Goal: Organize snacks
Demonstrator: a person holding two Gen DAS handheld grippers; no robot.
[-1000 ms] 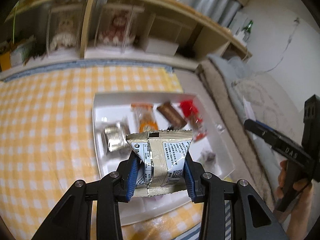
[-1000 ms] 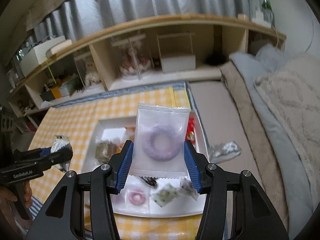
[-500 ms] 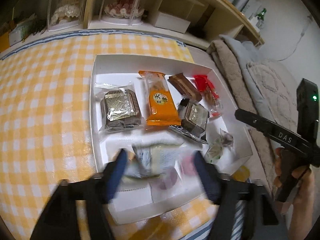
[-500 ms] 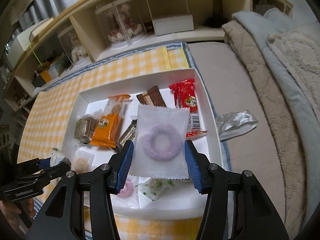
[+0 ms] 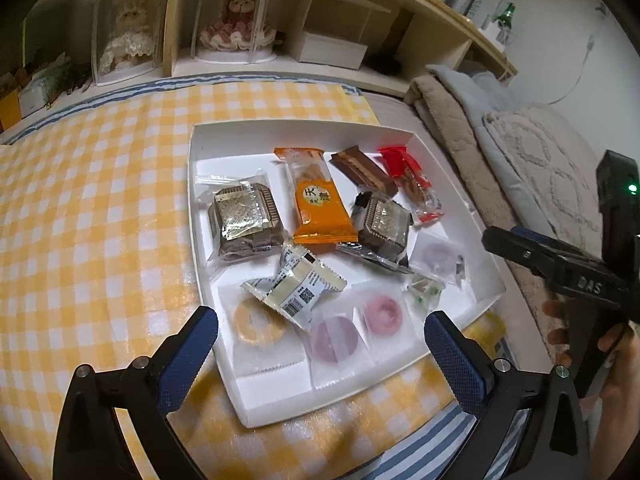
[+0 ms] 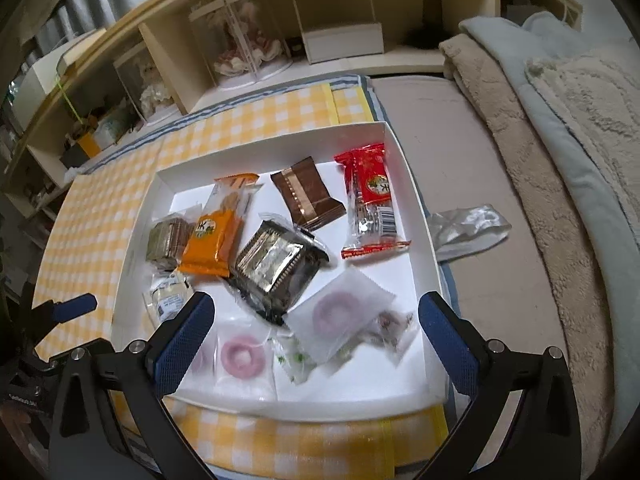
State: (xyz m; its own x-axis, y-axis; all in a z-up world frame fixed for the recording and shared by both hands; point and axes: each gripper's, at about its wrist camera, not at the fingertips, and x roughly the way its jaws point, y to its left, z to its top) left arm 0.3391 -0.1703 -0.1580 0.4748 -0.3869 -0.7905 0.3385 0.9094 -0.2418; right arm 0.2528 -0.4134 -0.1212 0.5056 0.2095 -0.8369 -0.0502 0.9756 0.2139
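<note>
A white tray (image 5: 193,184) (image 6: 416,208) on the checked cloth holds several wrapped snacks. My left gripper (image 5: 320,332) hangs over its near edge, jaws opening wide, nothing pressed between the pads. A cream packet (image 5: 298,288) lies loose in the tray just ahead of it, on a yellow ring snack (image 5: 256,326). My right gripper (image 6: 316,312) is also opening above the tray's near side. A clear packet with a purple ring (image 6: 340,316) lies free between its fingers. An orange packet (image 6: 216,236), a brown one (image 6: 306,196) and a red one (image 6: 370,196) lie farther back.
A yellow checked cloth (image 5: 92,220) covers the surface under the tray. Low shelves with doll cases (image 5: 236,20) run along the back. Folded blankets (image 6: 560,160) lie to the right, and a crumpled silver wrapper (image 6: 468,224) sits beside the tray. A hand (image 5: 612,364) holds the other gripper.
Both grippers sank toward the tray and opened. The cream packet left the left jaws and the purple ring packet left the right jaws; both now lie in the tray.
</note>
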